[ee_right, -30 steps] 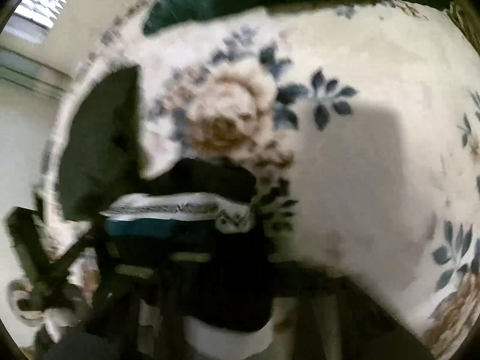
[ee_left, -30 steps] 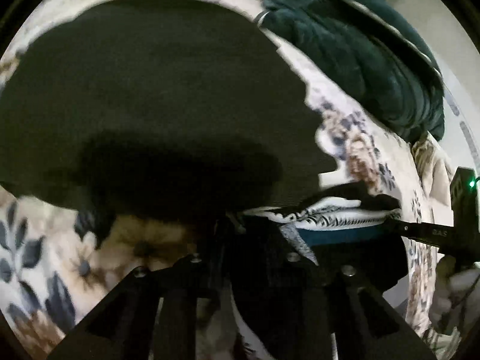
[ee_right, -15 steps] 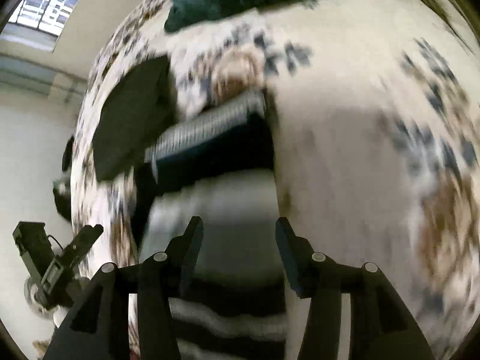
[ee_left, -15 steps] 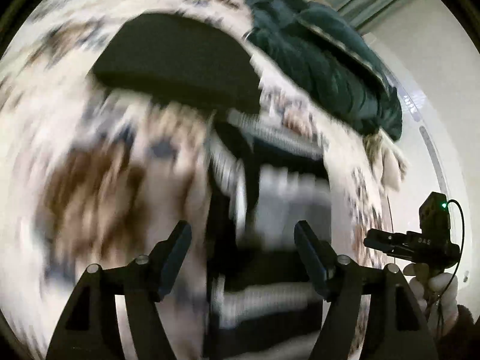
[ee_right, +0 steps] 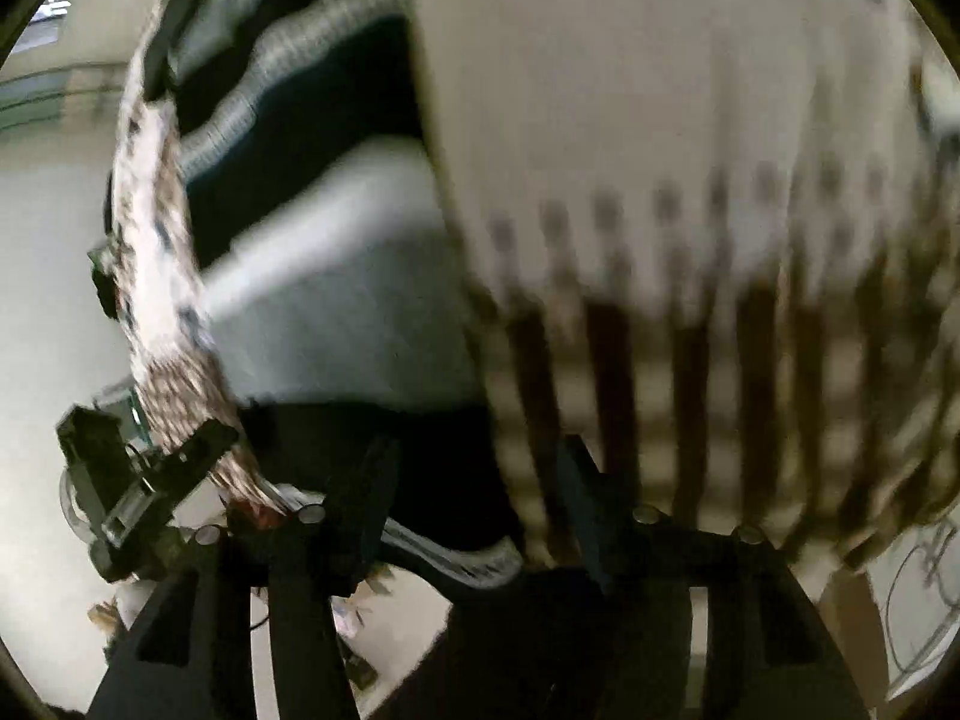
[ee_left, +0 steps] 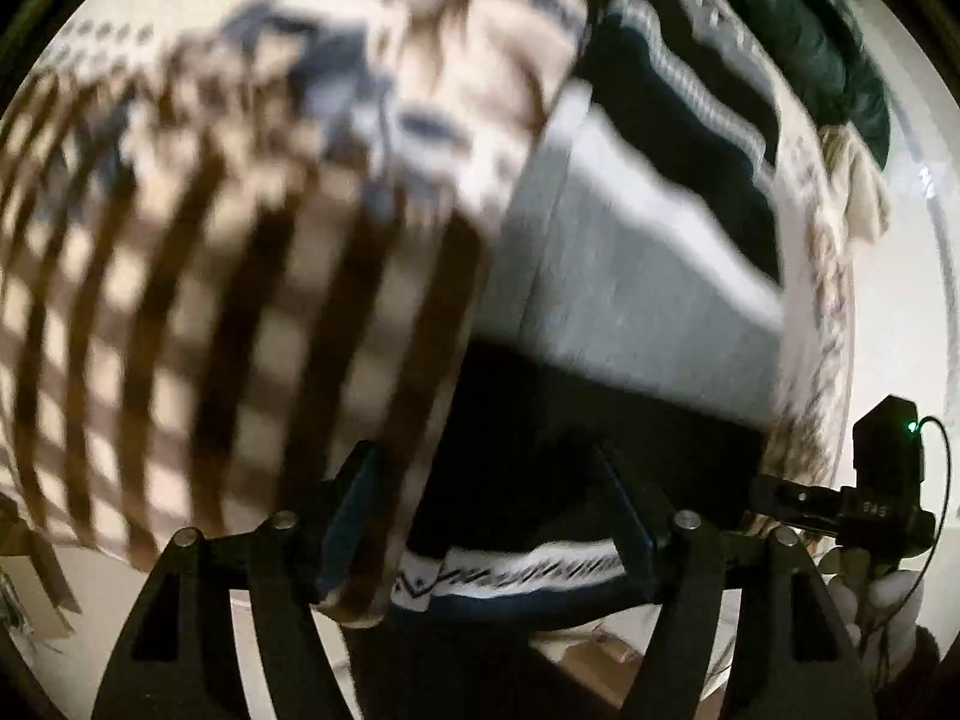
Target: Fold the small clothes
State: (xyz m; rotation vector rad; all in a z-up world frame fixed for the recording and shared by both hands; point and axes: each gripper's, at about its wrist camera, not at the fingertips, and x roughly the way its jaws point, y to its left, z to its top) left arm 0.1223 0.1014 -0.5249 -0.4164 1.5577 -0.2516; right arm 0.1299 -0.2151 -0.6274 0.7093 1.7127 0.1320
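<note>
Left wrist: blurred floral bedspread (ee_left: 372, 90), green blanket (ee_left: 840, 48), pale wall (ee_left: 924, 276).

heavy motion blur, dim, perhaps backlit

Both my wrist cameras looked forward, close and low over the bed (ee_left: 252, 276), sharing the striped garment (ee_left: 636, 276) (ee_right: 336, 324) between them.

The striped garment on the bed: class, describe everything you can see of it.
The striped garment looks knitted, with broad black, grey and white bands and a patterned white-and-teal hem nearest the cameras. It lies spread flat on the floral blanket, its near edge at the bed's checked border. Both grippers are open at that hem; blur hides whether they touch it.
</note>
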